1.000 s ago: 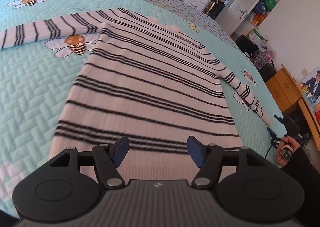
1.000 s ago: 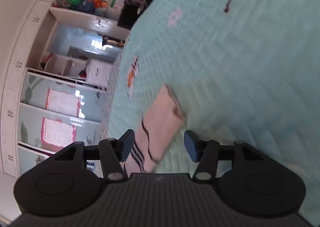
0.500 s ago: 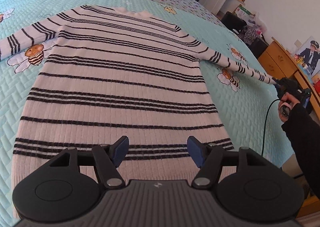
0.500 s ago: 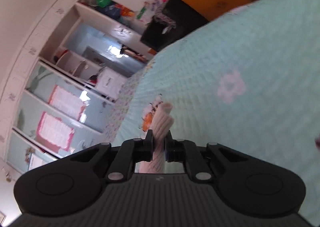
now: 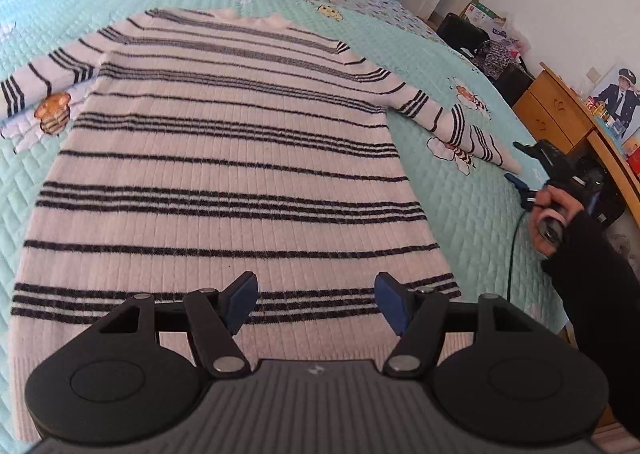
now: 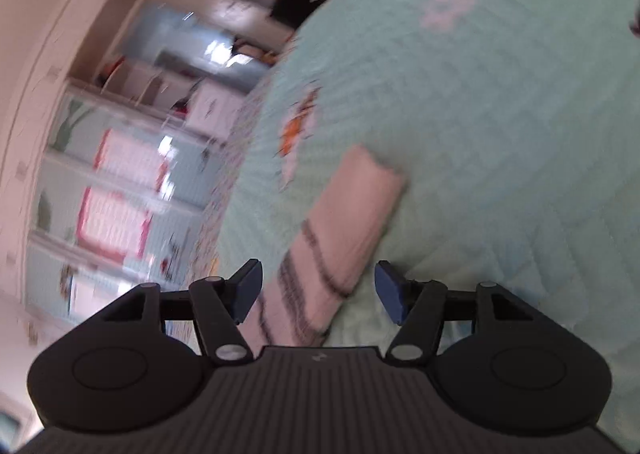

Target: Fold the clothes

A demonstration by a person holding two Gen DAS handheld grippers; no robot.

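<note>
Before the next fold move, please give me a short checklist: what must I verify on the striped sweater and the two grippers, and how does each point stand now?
1. Striped sweater lies flat on the bedspread, body smooth: ok.
2. Right sleeve is stretched out sideways, cuff flat on the bedspread: ok.
3. Right gripper is free of the cuff: ok; its jaws are opening, the cuff lies ahead of them, pads not pressing on it.
4. Left gripper is empty and open over the hem: ok.
5. Left sleeve is fully straight: cannot tell, its end runs out of view.
6. Right wrist view is sharp enough for aiming: not ok, blurred.
</note>
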